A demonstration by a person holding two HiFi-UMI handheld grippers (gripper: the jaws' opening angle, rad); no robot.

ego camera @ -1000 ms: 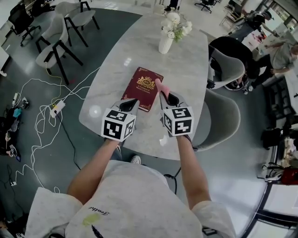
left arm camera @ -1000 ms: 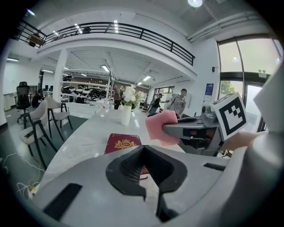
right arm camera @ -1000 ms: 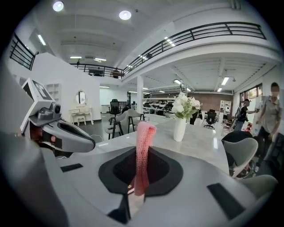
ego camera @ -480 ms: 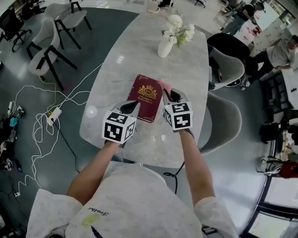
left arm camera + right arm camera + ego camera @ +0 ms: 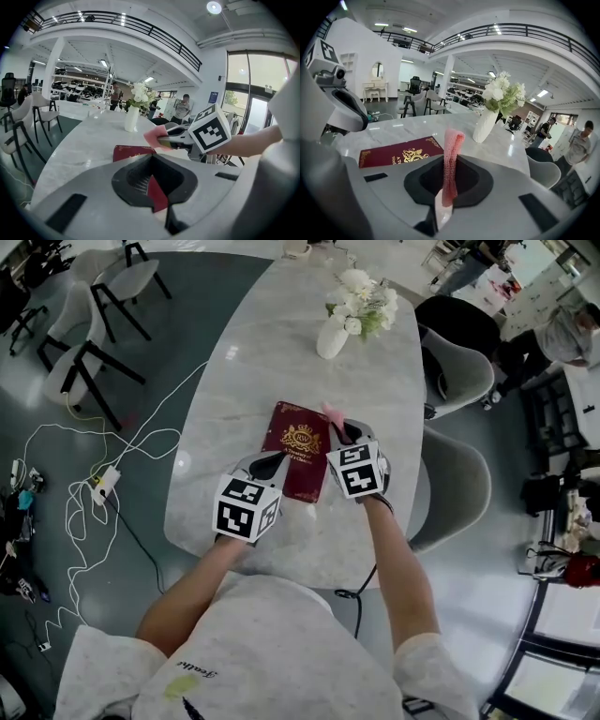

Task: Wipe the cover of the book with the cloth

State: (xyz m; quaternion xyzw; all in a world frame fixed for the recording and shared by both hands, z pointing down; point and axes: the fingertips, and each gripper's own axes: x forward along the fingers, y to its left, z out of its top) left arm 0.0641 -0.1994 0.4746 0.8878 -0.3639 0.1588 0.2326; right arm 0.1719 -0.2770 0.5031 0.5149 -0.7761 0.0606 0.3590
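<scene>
A dark red book (image 5: 300,451) with a gold emblem lies flat on the marble table (image 5: 272,343). My right gripper (image 5: 336,427) hovers at the book's right edge, shut on a pink cloth (image 5: 330,413) that sticks out past its tips. In the right gripper view the cloth (image 5: 452,145) stands upright between the jaws, with the book (image 5: 401,152) lying to its left. My left gripper (image 5: 275,461) is over the book's near left corner with its jaws shut. Its own view shows the book (image 5: 131,152) beneath them and the cloth (image 5: 153,137) to the right.
A white vase of flowers (image 5: 335,334) stands on the table beyond the book. Grey chairs (image 5: 459,479) sit along the table's right side, others (image 5: 84,352) at the left. Cables and a power strip (image 5: 101,484) lie on the floor at the left. People stand at the far right.
The head view has shifted a little. Both grippers have stayed at the book's near end. The right one still holds the cloth at the book's right edge.
</scene>
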